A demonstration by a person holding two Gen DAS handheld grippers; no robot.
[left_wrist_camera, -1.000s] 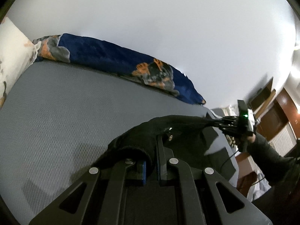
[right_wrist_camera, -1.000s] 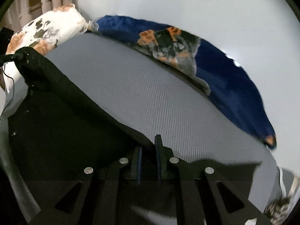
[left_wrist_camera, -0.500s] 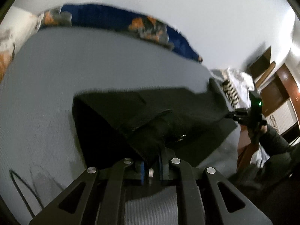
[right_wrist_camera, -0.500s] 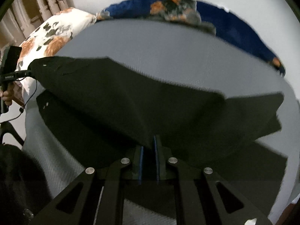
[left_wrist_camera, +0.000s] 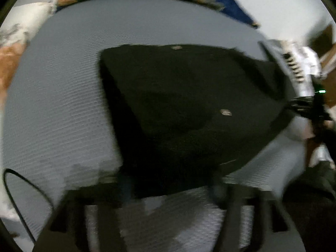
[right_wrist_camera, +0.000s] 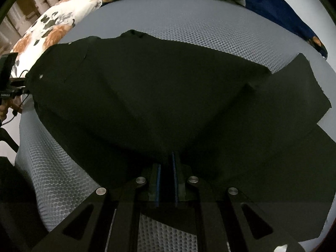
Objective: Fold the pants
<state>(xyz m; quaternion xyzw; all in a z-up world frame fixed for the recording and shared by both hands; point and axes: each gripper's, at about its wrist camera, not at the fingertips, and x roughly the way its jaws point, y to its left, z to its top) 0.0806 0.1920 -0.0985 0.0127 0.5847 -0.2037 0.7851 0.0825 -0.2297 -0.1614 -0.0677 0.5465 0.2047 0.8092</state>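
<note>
The black pants (right_wrist_camera: pixel 159 96) lie spread over the grey mesh mattress (right_wrist_camera: pixel 210 31); they also show in the left wrist view (left_wrist_camera: pixel 189 105). My right gripper (right_wrist_camera: pixel 167 168) is shut on the near edge of the pants, the cloth pinched between its blue pads. My left gripper (left_wrist_camera: pixel 170 187) is blurred; its fingers stand wide apart at the near hem, which lies loose between them. The right gripper shows in the left wrist view (left_wrist_camera: pixel 302 105) at the pants' right end. The left gripper shows in the right wrist view (right_wrist_camera: pixel 23 84) at the pants' left corner.
A blue patterned blanket (right_wrist_camera: pixel 262 2) lies along the far edge by the white wall. A floral pillow (right_wrist_camera: pixel 48 29) sits at the left end. A black cable (left_wrist_camera: pixel 19 189) hangs at the left. Wooden furniture (left_wrist_camera: pixel 327 42) stands to the right.
Both grippers swung forward and down, laying the pants flat on the mattress. The left gripper's fingers, shut on the cloth before, now stand apart. The right stays clamped.
</note>
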